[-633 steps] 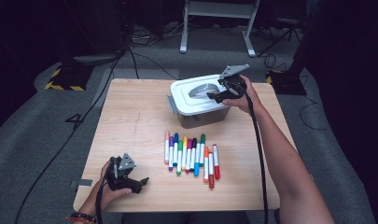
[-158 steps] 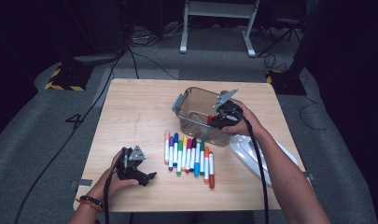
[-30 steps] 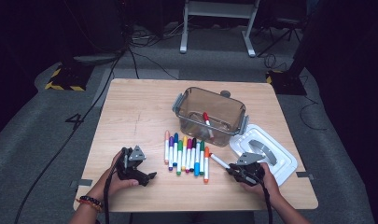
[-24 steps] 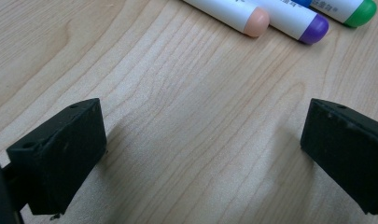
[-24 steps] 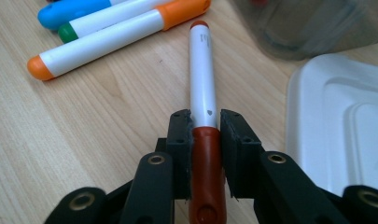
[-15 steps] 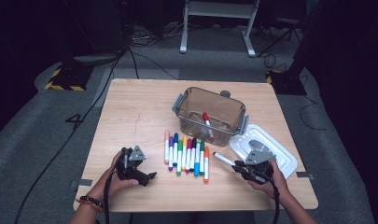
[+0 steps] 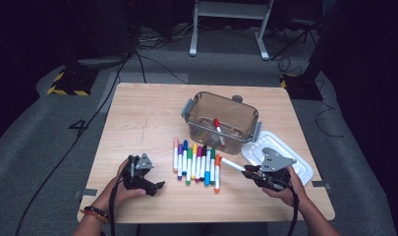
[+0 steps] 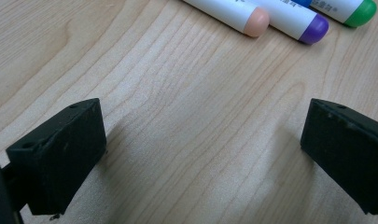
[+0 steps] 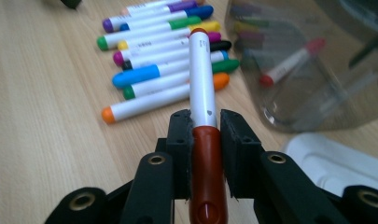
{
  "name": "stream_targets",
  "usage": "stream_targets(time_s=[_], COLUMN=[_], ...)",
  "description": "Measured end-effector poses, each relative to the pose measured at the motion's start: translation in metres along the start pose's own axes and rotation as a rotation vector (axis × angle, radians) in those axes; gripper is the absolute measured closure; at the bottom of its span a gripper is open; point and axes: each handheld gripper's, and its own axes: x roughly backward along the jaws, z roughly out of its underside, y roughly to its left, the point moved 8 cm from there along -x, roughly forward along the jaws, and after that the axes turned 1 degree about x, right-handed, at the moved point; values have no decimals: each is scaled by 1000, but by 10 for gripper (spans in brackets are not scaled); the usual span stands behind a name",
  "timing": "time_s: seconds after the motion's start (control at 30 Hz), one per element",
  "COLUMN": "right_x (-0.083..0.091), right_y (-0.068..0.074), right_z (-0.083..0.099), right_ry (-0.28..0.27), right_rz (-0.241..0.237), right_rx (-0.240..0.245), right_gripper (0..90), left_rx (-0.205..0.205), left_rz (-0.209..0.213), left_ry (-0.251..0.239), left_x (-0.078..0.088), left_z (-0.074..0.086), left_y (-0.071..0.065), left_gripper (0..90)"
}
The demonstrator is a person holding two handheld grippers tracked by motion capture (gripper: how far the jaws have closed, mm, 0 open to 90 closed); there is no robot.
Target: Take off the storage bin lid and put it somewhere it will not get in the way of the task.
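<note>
Right gripper view: smooth cylindrical marker (image 9: 203,79)

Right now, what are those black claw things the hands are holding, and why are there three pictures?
Those are grippers, like big tweezers a person squeezes by hand. One picture looks down from above the wooden table. The other two come from small cameras riding on each gripper, looking along its black jaws.

The left gripper rests near the table's front edge with its jaws wide apart and nothing between them.

The right gripper is pinching a white marker by its dark red cap.

On the table lie a row of coloured markers, a clear plastic box with a red-capped marker inside, and the box's white lid.
</note>
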Motion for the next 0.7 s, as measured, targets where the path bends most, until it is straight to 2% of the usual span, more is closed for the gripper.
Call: stream_targets(time_s=[0.1, 0.4, 0.57, 0.7], right_x=[2, 16, 20, 17], right_y=[4, 3, -7, -22], right_z=[-14, -50, -70, -85], right_ry=[-17, -89, -102, -96], right_rz=[-13, -29, -29, -17], right_rx=[37, 67, 86, 97], right_gripper=[745, 745, 745, 745], left_rx=[0, -1, 0, -1], left_rz=[0, -1, 0, -1], left_ry=[0, 0, 0, 0], left_x=[0, 0, 0, 0], left_z=[0, 0, 0, 0], left_y=[0, 0, 0, 0], left_gripper=[4, 4, 4, 4])
